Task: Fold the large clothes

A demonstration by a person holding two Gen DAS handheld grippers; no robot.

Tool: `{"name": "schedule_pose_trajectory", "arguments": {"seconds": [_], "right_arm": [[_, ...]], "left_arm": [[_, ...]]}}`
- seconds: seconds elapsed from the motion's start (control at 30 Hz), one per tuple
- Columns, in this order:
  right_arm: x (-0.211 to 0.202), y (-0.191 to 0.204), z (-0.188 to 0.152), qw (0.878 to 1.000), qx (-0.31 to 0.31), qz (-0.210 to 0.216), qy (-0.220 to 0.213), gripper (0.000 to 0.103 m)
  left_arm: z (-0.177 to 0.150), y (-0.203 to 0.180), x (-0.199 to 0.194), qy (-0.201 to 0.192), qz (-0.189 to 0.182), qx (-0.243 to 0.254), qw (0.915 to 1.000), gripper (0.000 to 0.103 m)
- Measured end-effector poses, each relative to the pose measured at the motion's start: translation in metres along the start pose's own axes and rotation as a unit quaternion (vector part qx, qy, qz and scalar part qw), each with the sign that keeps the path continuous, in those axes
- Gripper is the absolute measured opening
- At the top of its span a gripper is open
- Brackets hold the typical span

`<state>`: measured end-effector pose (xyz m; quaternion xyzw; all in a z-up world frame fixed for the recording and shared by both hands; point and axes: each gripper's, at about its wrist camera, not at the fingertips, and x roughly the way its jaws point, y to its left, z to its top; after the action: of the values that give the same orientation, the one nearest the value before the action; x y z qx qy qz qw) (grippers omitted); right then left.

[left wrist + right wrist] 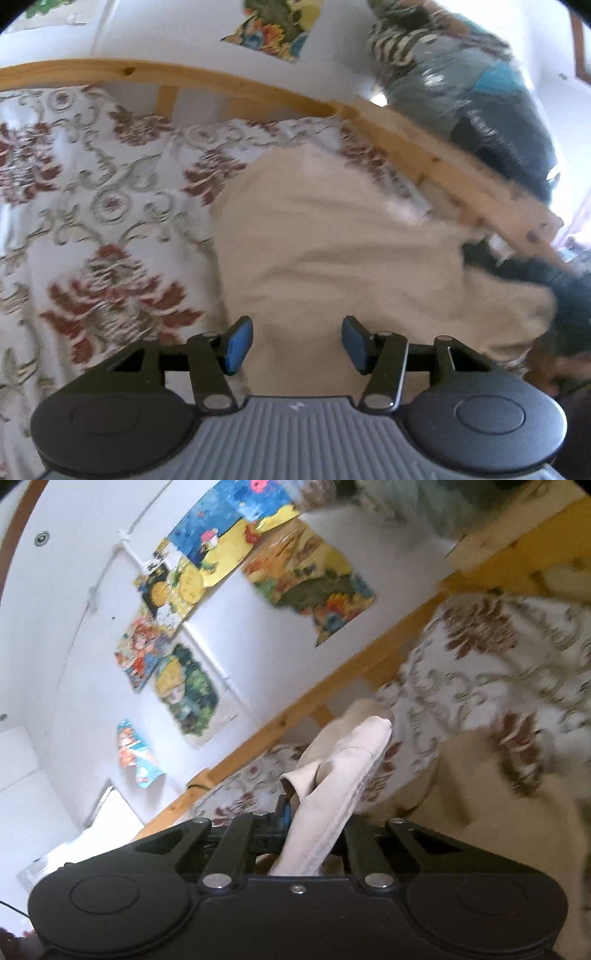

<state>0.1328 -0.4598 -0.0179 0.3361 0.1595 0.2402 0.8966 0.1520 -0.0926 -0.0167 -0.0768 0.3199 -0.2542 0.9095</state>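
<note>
A large cream garment (332, 236) lies on the flowered bedspread (92, 192), reaching toward the bed's wooden rail. My left gripper (297, 343) is open just above the garment's near part, its blue pads (240, 343) apart with nothing between them. My right gripper (310, 819) is shut on a hemmed edge of the cream garment (343, 764) and holds it lifted; the cloth stands up between the fingers and hides the pads. The rest of the garment (480, 794) hangs to the right in that view.
A wooden bed rail (406, 140) runs along the far side of the bed. A pile of dark and blue-grey items (461, 74) sits beyond it. The white wall carries several colourful pictures (207, 572). A dark object (554, 280) lies at the garment's right edge.
</note>
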Motion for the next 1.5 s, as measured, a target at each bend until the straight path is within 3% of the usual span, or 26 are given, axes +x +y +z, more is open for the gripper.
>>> {"name": "schedule_pose_trajectory", "arguments": {"seconds": [0.07,0.27,0.4,0.53,0.67,0.77,0.87,0.93,0.97,1.0,1.03,1.07,1.2,1.33,1.4,1.5], "right_arm": [[-0.010,-0.009,0.003,0.999,0.003,-0.041,-0.004,0.008],[-0.029,-0.028,0.006,0.987,0.000,-0.160,-0.012,0.008],[-0.016,-0.046,-0.005,0.972,0.010,-0.231,0.036,0.008],[0.003,-0.050,-0.019,0.959,-0.020,-0.269,0.080,0.009],[0.021,-0.037,-0.031,0.941,-0.108,-0.302,0.104,0.011],[0.023,-0.038,-0.036,0.938,-0.122,-0.309,0.097,0.014],[0.015,-0.034,-0.035,0.940,-0.137,-0.305,0.067,0.029],[0.008,-0.022,-0.029,0.936,-0.157,-0.311,0.045,0.056],[0.003,-0.014,-0.027,0.931,-0.175,-0.319,0.029,0.066],[-0.002,-0.006,-0.025,0.922,-0.195,-0.333,0.012,0.084],[-0.005,0.001,-0.022,0.911,-0.214,-0.352,-0.004,0.092],[-0.009,0.006,-0.018,0.905,-0.224,-0.362,-0.019,0.093],[0.001,0.007,0.007,0.928,-0.213,-0.304,-0.033,0.097],[0.060,0.028,0.016,0.931,-0.278,-0.236,0.008,0.102],[0.111,0.038,0.018,0.920,-0.321,-0.217,0.058,0.102],[0.146,0.031,0.016,0.912,-0.335,-0.221,0.084,0.102]], "left_arm": [[0.003,-0.006,0.003,-0.004,-0.016,-0.007,0.9998,0.071],[0.005,-0.014,0.031,0.033,-0.034,-0.025,0.9986,0.082],[-0.001,-0.018,0.053,0.081,-0.016,-0.013,0.9965,0.086],[-0.010,-0.016,0.060,0.091,-0.007,-0.009,0.9958,0.086],[-0.022,-0.020,0.066,0.073,0.004,0.017,0.9972,0.093],[-0.026,-0.017,0.071,0.075,0.010,-0.005,0.9971,0.094],[-0.025,-0.016,0.069,0.075,0.013,-0.010,0.9971,0.094],[-0.026,-0.017,0.066,0.070,0.018,0.001,0.9974,0.094],[-0.027,-0.018,0.064,0.067,0.019,0.006,0.9976,0.094],[-0.028,-0.017,0.063,0.064,0.020,0.006,0.9977,0.094],[-0.029,-0.016,0.062,0.062,0.022,0.001,0.9978,0.096],[-0.030,-0.014,0.061,0.061,0.024,-0.010,0.9978,0.099],[-0.033,0.004,0.066,0.074,0.000,-0.076,0.9943,0.102],[-0.032,0.007,0.069,0.079,-0.005,-0.071,0.9944,0.103],[-0.033,0.004,0.068,0.074,0.000,-0.059,0.9955,0.103],[-0.035,0.008,0.067,0.071,-0.006,-0.065,0.9953,0.103]]}}
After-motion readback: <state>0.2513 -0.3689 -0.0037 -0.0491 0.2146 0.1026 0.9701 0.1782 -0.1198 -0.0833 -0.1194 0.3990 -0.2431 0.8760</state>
